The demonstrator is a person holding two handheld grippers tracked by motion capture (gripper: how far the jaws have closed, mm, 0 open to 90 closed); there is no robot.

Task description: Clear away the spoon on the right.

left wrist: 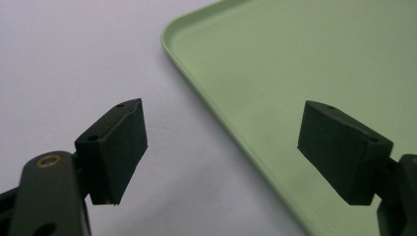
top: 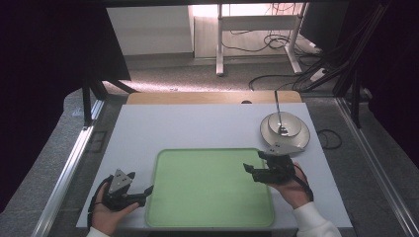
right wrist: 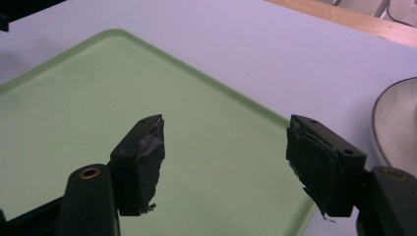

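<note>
White table (top: 197, 126), one green tray (top: 210, 187).

Floor (top: 197, 76): grey speckled carpet, brightly lit beyond the table. Wall (top: 148, 29): white panel at the rear left. Desk frame (top: 220, 39): white metal legs, standing on the floor at the back. Cables (top: 276, 79): black, loose across the floor at the right. Rails (top: 64, 177): aluminium, along both sides. Dark curtains (top: 44, 74) at either side.
</note>
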